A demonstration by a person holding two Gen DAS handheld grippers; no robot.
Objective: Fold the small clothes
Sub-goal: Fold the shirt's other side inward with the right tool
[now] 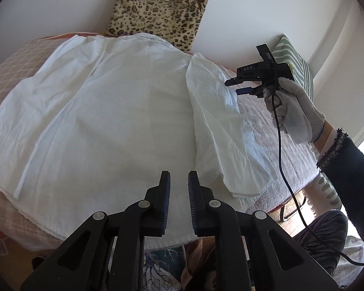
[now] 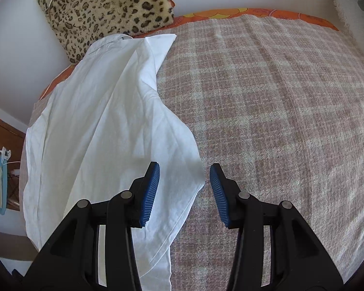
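Two grippers, both empty: my left gripper (image 1: 179, 181) w/ jaws slightly apart over white shirt (image 1: 109, 111) spread on blanket (image 2: 279, 121); right gripper (image 2: 184, 181) open beside sleeve edge. Risk: pinching blanket w/ sleeve, dragging shirt askew.

The only readable text is "DAS", in pale letters on the black body of the right gripper (image 1: 239, 86), at the far right.

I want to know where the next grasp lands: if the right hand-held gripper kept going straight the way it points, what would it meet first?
Probably the edge of the white shirt: the right hand-held gripper stands open right over the sleeve's fold, with the plaid blanket just beside it. Depth is unclear.
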